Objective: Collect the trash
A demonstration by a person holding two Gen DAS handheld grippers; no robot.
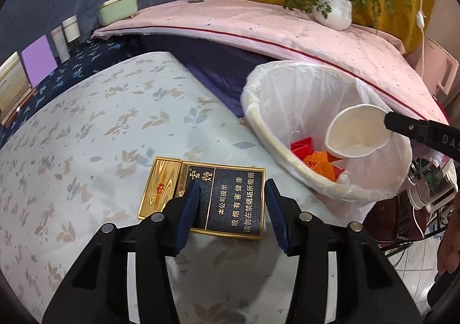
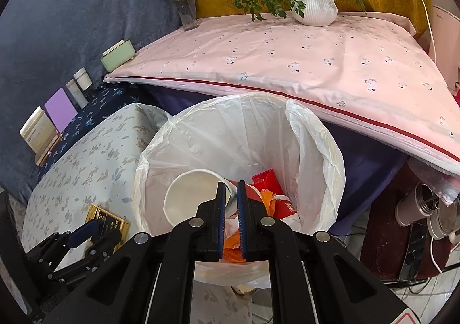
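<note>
L jaws (image 1: 233, 189): apart, set astride the cigarette pack (image 1: 201, 197), which lies flat on the table (image 1: 86, 134) w/ leaf-print cloth. Pack is black and gold, gold end to the left in the L wrist view. My L blue pad (image 1: 188, 209) sits over the pack's mid section; R blue pad (image 1: 277, 213) is at the pack's right edge. Cannot tell whether either pad presses the pack; the pack lies flat on the cloth, not lifted. In the R wrist view the same jaws (image 2: 95, 233) show at lower left, over the pack (image 2: 107, 219).

R jaws (image 2: 231, 189): closed down on the rim of a white paper cup (image 2: 195, 197). Cup is tilted, mouth facing the camera, held over the mouth of the trash bin (image 2: 316, 134). Seen from the L wrist view, the cup (image 1: 358, 131) hangs off the black jaw tip, above the bin's near-right side.

Bin (image 1: 273, 128): lined w/ a clear-white bag, stands just beside the table's right edge. Inside: red carton pieces (image 2: 267, 180) and orange plastic (image 2: 268, 199), below the cup.

Behind the bin: pink cloth surface (image 2: 287, 59) carrying a white plant pot (image 2: 314, 6) and a glass vase (image 2: 187, 15) w/ red flowers.
</note>
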